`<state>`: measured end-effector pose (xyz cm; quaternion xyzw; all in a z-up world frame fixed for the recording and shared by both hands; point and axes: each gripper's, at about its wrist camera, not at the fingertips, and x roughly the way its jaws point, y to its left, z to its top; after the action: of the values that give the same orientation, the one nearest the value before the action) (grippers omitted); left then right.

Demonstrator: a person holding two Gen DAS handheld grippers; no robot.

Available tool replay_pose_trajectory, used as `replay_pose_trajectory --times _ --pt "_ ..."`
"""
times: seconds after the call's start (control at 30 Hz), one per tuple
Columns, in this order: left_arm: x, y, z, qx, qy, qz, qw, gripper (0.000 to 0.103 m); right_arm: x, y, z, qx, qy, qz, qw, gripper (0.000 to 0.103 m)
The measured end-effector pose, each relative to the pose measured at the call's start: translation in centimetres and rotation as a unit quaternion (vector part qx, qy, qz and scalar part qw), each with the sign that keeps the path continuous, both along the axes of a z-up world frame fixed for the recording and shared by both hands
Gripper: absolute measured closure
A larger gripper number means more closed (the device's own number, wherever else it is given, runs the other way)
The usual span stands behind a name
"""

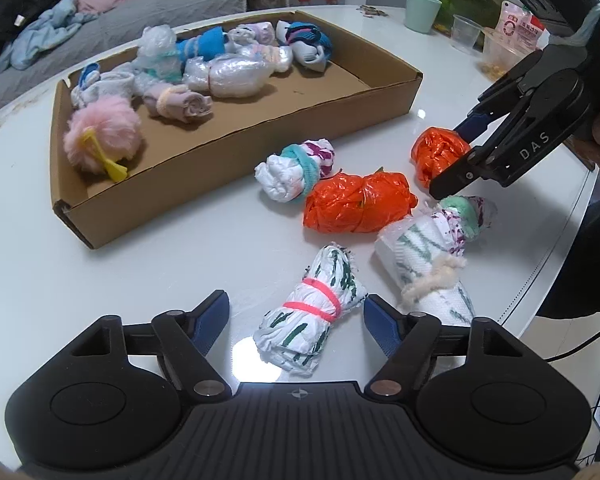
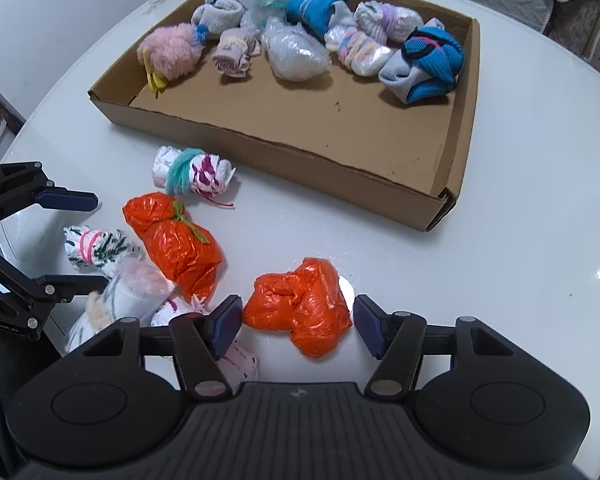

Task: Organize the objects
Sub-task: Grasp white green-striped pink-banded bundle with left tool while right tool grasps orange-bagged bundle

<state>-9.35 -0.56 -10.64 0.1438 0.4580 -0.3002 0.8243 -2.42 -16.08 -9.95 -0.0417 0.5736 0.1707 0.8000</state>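
Orange bag (image 2: pixel 300 308) between spread right tongs (image 2: pixel 298 320) marked "DAS", left tongs (image 1: pixel 296 320) released

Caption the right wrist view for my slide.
Right hand-held gripper straddles an orange bundle before the cardboard box.

White table (image 2: pixel 520 184): cardboard tray (image 2: pixel 300 152), orange bundles (image 2: pixel 300 308), white tied bundles (image 1: pixel 300 324), cups (image 1: pixel 422 11).

bare front half of cardboard box (image 2: pixel 440 184), bundles (image 2: pixel 300 50) crowding its back
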Motion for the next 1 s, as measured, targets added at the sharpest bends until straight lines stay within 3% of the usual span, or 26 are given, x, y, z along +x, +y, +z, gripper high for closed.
replay_pose_trajectory --times 0.07,0.23,0.53,0.8,1.0 --pt "-0.1 0.0 0.0 0.001 -0.003 0.000 1.0000 0.030 0.0 0.2 0.0 -0.004 -0.002 0.003 1.000 0.047" --pt "-0.2 0.1 0.2 -0.004 -0.010 0.003 0.9999 0.053 -0.1 0.1 0.0 -0.005 -0.008 0.003 1.000 0.051" --pt "0.7 1.2 0.9 -0.018 0.005 0.039 0.9990 0.068 0.3 -0.2 0.7 -0.010 -0.021 0.004 1.000 0.053" --pt "1.8 2.4 2.5 -0.024 0.004 0.075 0.9969 0.069 0.7 -0.1 1.1 -0.013 -0.030 0.001 0.999 0.053" --pt "2.0 2.6 4.8 -0.031 -0.011 0.073 0.9968 0.070 0.7 -0.8 2.4 0.002 -0.043 -0.001 0.999 0.053"
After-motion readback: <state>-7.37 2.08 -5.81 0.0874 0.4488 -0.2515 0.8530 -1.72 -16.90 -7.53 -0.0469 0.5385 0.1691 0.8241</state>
